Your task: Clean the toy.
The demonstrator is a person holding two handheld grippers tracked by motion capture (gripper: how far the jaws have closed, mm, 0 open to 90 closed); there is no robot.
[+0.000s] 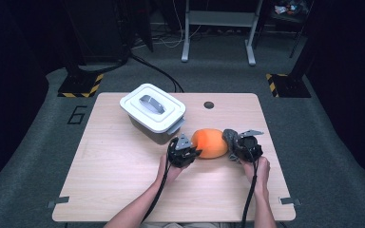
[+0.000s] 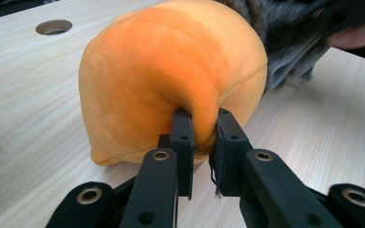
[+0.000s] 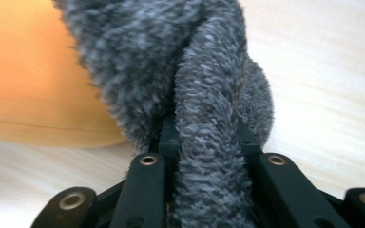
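Observation:
An orange plush toy (image 1: 210,142) lies on the wooden table (image 1: 119,166), right of centre. My left gripper (image 1: 197,152) sits at its left side, shut on a fold of the orange plush (image 2: 171,80); the fabric is pinched between the two black jaws of my left gripper (image 2: 204,135). On the toy's right end is a grey fuzzy part (image 1: 230,137). My right gripper (image 1: 234,145) is shut on that grey fuzzy part (image 3: 190,80), which bulges out between its jaws, with the orange body (image 3: 24,80) behind it.
A white lidded box (image 1: 153,110) with a grey handle stands at the back, just left of the toy. A round cable hole (image 1: 208,105) is near the table's far edge. The front and left of the table are bare wood.

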